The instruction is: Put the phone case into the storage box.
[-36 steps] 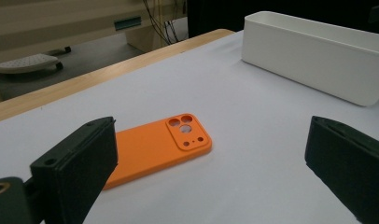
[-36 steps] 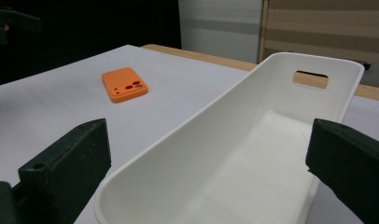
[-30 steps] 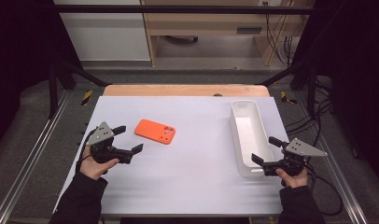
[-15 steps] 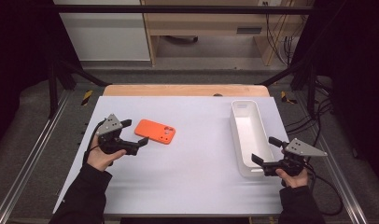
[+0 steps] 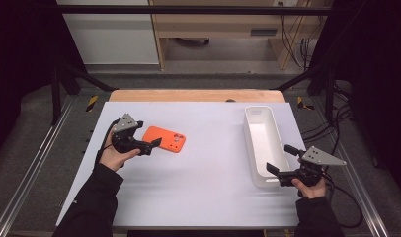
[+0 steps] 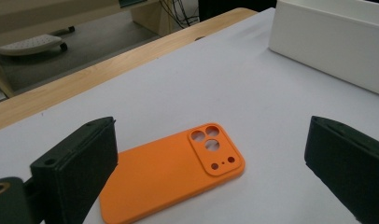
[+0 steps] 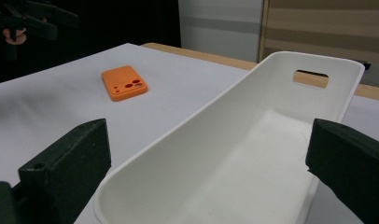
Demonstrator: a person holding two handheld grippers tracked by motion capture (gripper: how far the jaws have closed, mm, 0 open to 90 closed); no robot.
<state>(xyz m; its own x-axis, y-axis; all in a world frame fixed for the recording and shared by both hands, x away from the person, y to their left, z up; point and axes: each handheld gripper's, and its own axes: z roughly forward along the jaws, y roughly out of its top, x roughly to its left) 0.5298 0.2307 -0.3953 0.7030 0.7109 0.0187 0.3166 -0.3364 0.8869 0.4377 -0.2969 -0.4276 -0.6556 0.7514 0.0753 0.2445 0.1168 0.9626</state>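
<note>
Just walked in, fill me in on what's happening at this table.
A person holds a gripper in each hand. The left gripper is at the orange phone case lying flat on the white table, jaws open on either side of its near end, not closed. The right gripper sits open at the near end of the empty white bin.

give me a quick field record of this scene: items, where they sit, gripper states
surface: white table top
item 1: orange phone case, lying flat at the left, camera cutouts facing up
item 2: white tray, long, at the right, nothing in it, handle slot in its far end wall
left gripper: open, at the near-left end of the phone case, jaws either side of that end, not closed on it
right gripper: open, at the near end of the tray, jaws straddling it
contact: neither gripper holds anything
</note>
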